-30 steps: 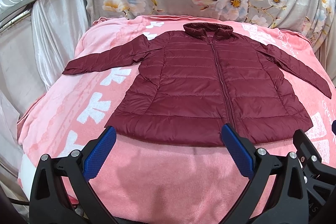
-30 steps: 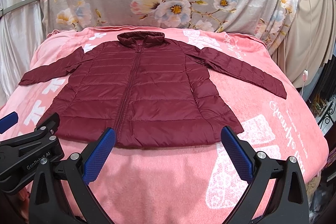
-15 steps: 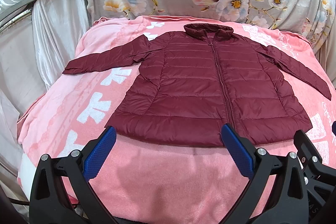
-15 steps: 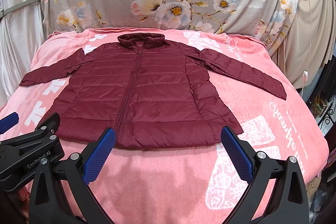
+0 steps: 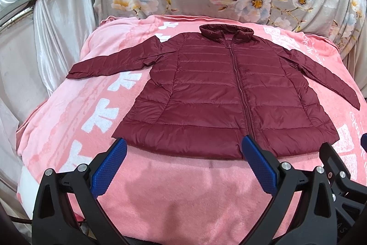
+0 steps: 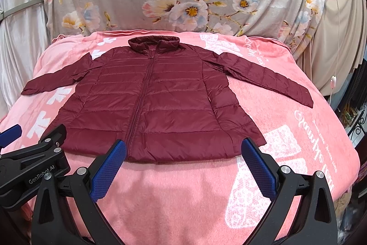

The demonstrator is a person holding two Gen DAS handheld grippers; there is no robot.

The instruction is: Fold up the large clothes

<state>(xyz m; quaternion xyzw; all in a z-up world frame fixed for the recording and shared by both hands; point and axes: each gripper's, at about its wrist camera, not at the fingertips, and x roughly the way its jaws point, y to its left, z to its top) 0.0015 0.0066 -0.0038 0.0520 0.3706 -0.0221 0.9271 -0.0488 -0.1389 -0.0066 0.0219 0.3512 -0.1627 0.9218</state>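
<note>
Remaining spread flat, maroon jacket [image 5: 220, 93], both grippers unmoved, jaws apart.

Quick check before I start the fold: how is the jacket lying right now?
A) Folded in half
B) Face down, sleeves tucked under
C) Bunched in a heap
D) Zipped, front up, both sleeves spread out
D: the maroon jacket lies flat on the pink blanket with its zipper closed and facing up, and both sleeves spread outward.
</note>
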